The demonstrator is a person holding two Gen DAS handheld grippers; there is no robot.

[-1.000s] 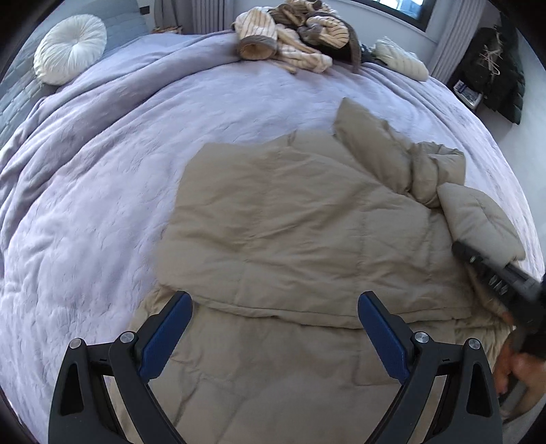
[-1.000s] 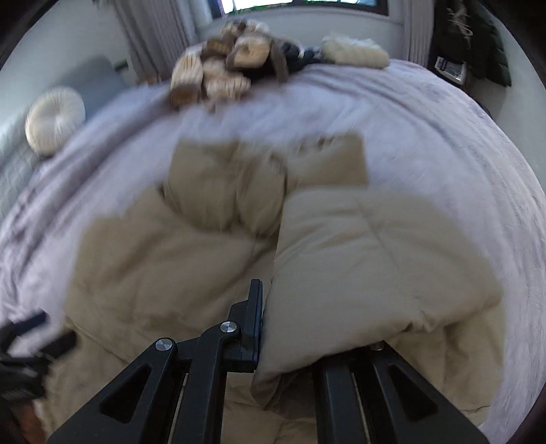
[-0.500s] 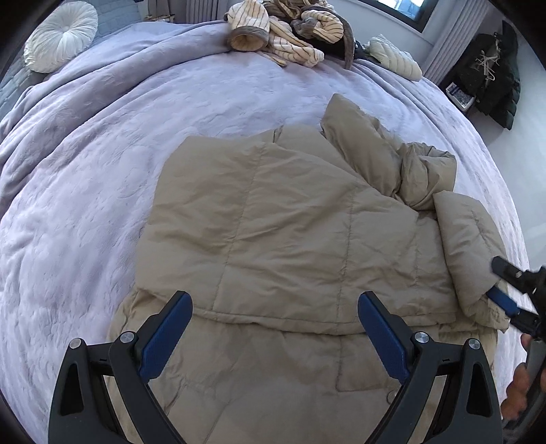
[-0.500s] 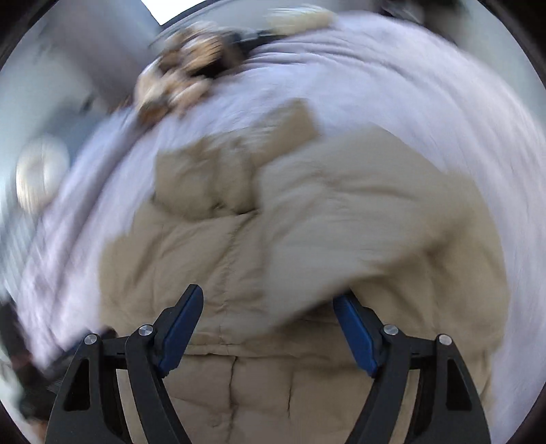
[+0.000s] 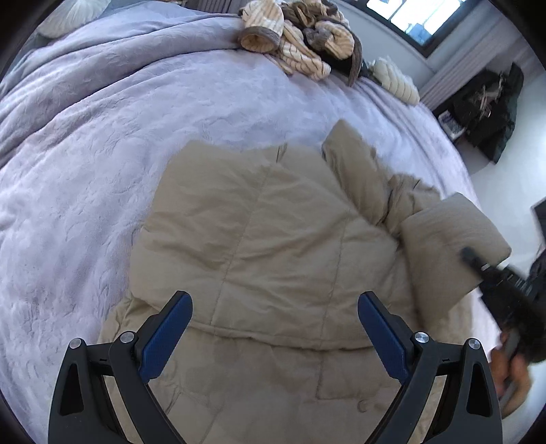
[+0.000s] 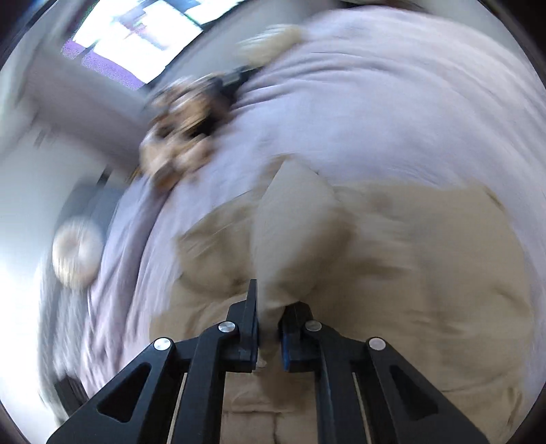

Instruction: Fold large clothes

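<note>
Sleeve pinched on the right, left jaws spread

Fingers of my right gripper (image 6: 269, 336) are closing on a fold of the tan puffer jacket's sleeve (image 6: 293, 239), and the fabric stands up in a ridge between the two pads. That view is badly blurred, so I cannot tell how much cloth is caught. From the left wrist view I see the same right gripper (image 5: 471, 254) at the far right edge, its tip against the folded-over sleeve (image 5: 447, 239), with the person's hand (image 5: 512, 375) wrapped around its handle below.

My left gripper (image 5: 274, 333) hangs over the lower part of the tan puffer jacket (image 5: 266, 246), blue pads spread wide apart with nothing between them.

Jacket lies flat on the lavender bedspread (image 5: 102, 153), body panel folded over itself, collar bunched toward the upper right. Farther up the bed sits a heap of striped knitwear (image 5: 297, 37), with a cream ribbed item (image 5: 396, 80) just beside it. Window (image 5: 419, 17) shows beyond.
</note>
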